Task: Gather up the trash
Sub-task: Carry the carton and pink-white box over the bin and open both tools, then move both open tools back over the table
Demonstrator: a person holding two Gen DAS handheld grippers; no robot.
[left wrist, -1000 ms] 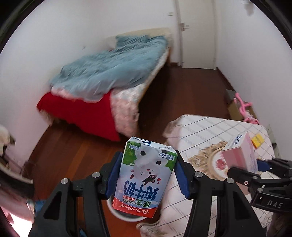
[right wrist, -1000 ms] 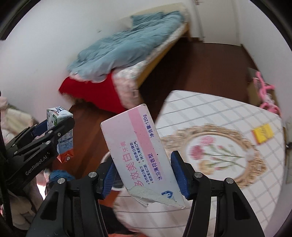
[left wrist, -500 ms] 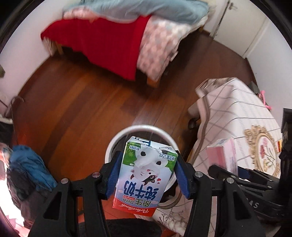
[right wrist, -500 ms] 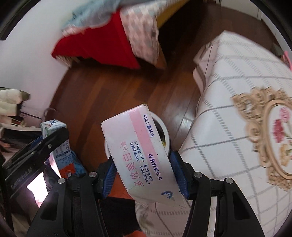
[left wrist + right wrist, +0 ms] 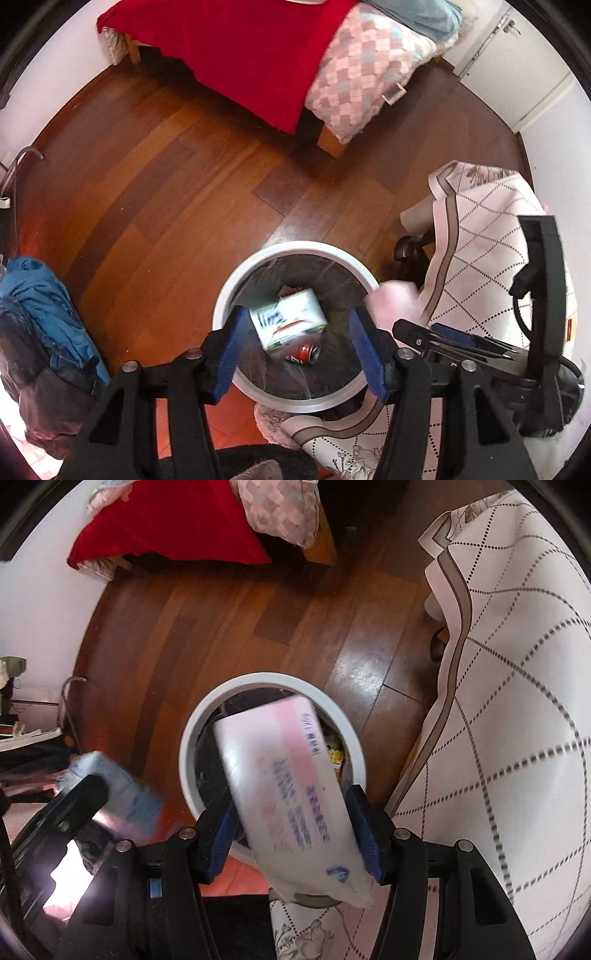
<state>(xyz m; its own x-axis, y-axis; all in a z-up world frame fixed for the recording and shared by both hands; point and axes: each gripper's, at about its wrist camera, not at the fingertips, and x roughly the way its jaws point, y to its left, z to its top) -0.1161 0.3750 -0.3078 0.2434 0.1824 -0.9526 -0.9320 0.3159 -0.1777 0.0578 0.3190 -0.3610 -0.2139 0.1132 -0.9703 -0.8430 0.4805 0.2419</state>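
Observation:
A white-rimmed trash bin [image 5: 236,280] with a dark liner stands on the wooden floor below both grippers; it also shows in the right wrist view [image 5: 188,738]. My left gripper [image 5: 301,350] is open above the bin. The milk carton [image 5: 290,317] is blurred, loose inside the bin above a red can [image 5: 304,355]. My right gripper [image 5: 297,840] has its jaws spread; the pink and white toothpaste box [image 5: 286,786] is blurred and tilted between the pads [image 5: 364,830] over the bin, and I cannot tell if it is still gripped.
A table with a white cloth [image 5: 517,686] stands right of the bin. A bed with a red cover [image 5: 251,48] stands across the floor. A blue garment and dark bags [image 5: 40,317] lie at the left.
Both grippers have tipped down over the bin. The left gripper has opened and the milk carton has dropped into the bin. The toothpaste box has slipped and tilted between the right jaws.

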